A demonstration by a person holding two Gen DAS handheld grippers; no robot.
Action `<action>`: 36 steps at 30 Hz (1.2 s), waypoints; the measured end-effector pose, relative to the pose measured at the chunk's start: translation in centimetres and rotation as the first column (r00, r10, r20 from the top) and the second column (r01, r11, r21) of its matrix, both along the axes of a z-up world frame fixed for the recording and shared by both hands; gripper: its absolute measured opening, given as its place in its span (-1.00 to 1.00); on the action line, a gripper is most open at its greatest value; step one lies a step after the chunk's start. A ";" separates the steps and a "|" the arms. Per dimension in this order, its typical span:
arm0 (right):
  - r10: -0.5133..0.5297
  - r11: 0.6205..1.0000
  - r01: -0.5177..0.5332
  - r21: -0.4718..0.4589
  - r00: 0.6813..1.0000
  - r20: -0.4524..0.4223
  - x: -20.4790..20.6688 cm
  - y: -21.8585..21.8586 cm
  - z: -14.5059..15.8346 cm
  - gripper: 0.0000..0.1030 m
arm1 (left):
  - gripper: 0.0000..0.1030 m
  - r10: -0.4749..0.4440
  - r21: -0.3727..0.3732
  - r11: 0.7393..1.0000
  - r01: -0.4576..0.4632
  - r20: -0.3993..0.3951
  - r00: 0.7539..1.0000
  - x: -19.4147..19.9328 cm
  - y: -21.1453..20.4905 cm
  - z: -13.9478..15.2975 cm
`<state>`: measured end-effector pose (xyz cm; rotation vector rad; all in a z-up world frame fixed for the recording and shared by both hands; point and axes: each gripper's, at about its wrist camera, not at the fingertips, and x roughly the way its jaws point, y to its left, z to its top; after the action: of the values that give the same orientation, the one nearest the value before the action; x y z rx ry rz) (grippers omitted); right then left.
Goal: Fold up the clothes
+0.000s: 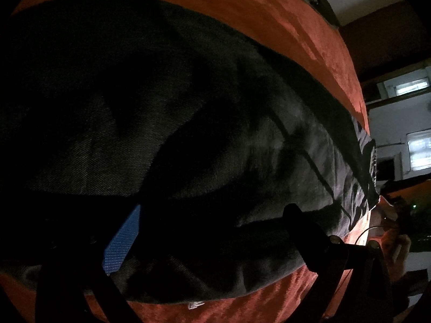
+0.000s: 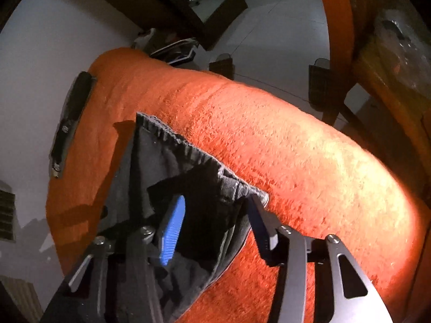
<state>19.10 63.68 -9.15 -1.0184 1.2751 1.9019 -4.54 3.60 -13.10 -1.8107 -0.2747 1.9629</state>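
Dim left view, brightly lit right view, both bent by fisheye.

The left wrist picture is murky: the dark grey woven garment (image 1: 188, 123) sits in deep shadow. In the right wrist view a warm glare washes out the orange plush cover (image 2: 336, 167); edges curve and darken.

Home room: orange plush bedspread (image 2: 269, 140), tiled floor (image 2: 269, 27), slippers (image 2: 319, 80), windows (image 1: 420, 148).
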 end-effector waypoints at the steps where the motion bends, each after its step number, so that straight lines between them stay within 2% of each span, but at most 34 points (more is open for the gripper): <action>1: -0.002 1.000 0.002 -0.002 1.000 0.001 0.0 0.2 -0.1 -0.30 | 0.98 -0.002 -0.003 1.000 0.002 -0.001 1.000 -0.2 0.4 -0.1; 6: -0.021 0.999 0.020 -0.042 1.000 -0.011 0.3 0.8 -0.7 -0.35 | 0.98 -0.006 -0.015 1.000 0.006 -0.005 1.000 -1.1 2.0 -0.5; 12: -0.064 0.992 0.056 -0.110 0.996 -0.065 1.3 1.4 -1.6 -0.35 | 0.98 -0.011 -0.033 0.999 0.011 -0.009 1.000 -1.5 2.9 -0.2; 13: -0.071 0.991 0.062 -0.116 0.995 -0.071 1.5 1.4 -1.6 -0.54 | 0.98 -0.011 -0.034 0.999 0.011 -0.010 1.000 -1.3 2.7 -0.1; 15: -0.088 0.990 0.079 -0.113 0.993 -0.076 1.9 1.3 -1.4 -0.70 | 0.98 -0.009 -0.031 0.999 0.009 -0.010 1.000 -0.6 1.1 0.4; 23: -0.155 0.987 0.152 -0.050 0.985 -0.072 3.6 0.0 1.2 -0.73 | 0.98 -0.002 -0.023 1.000 0.001 -0.010 1.000 -0.3 1.6 -0.1; 26: -0.156 0.986 0.155 -0.054 0.988 -0.012 2.9 0.4 -0.5 -0.73 | 0.98 -0.004 -0.031 1.000 0.004 -0.011 1.000 -0.2 2.0 -0.1; 29: -0.191 0.977 0.187 -0.101 0.981 -0.029 3.4 0.8 -2.2 -0.73 | 0.98 -0.007 -0.026 1.000 0.007 -0.010 1.000 -0.4 2.4 -0.1; 36: -0.154 0.983 0.148 -0.106 0.987 -0.050 3.5 0.7 -1.5 -0.70 | 0.98 -0.005 -0.019 1.000 0.005 -0.008 1.000 -0.6 2.7 -0.3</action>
<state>22.62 64.43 -10.63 -0.8955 1.4540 1.7781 -5.13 6.28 -13.37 -1.8125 -0.2500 1.9757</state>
